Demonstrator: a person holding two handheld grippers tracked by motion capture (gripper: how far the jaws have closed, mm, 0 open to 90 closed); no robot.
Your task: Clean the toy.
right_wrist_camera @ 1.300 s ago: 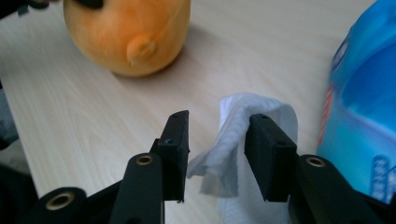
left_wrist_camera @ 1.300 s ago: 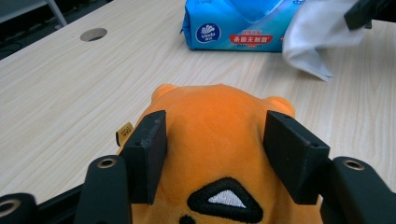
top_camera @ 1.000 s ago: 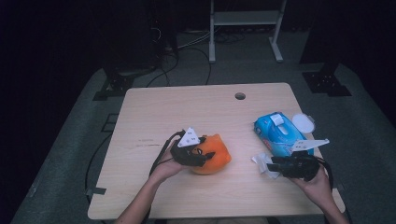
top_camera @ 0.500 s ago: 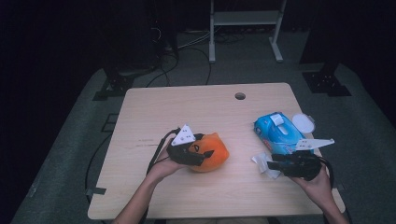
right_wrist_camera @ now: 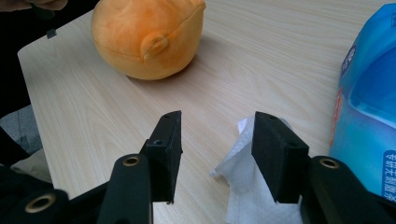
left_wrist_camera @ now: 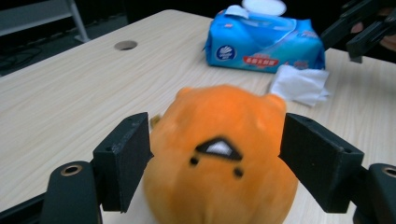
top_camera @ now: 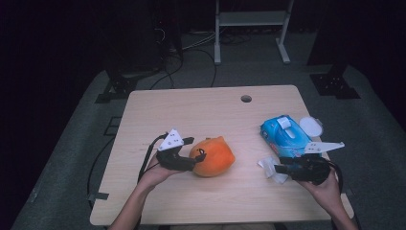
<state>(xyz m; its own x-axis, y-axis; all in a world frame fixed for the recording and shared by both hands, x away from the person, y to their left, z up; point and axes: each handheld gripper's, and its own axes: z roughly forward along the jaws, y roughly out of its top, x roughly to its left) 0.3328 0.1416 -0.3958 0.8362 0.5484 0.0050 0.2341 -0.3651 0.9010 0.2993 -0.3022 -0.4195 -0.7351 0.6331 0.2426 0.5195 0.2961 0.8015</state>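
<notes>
So the left gripper (top_camera: pixel 195 158) sits at the near left of the table (top_camera: pixel 191 110), pointing right at the plush (top_camera: pixel 213 156). Its jaws have just been opening; in the left gripper view they're spread wide with the orange plush (left_wrist_camera: pixel 219 163) between them, the pads right at its sides with no squeeze that I can make out. The plush rests on the wood near the middle, a bit toward the near edge.

The right gripper (top_camera: pixel 276 168) is over at the near right, pointing left. Its jaws have been opening too and stand apart over a white tissue (right_wrist_camera: pixel 243 186) that lies flat on the table, not pinched.

Just beyond the tissue is the blue wipes pack (top_camera: pixel 282 134), with a round white lid (top_camera: pixel 310 126) beside it on the far right.
</notes>
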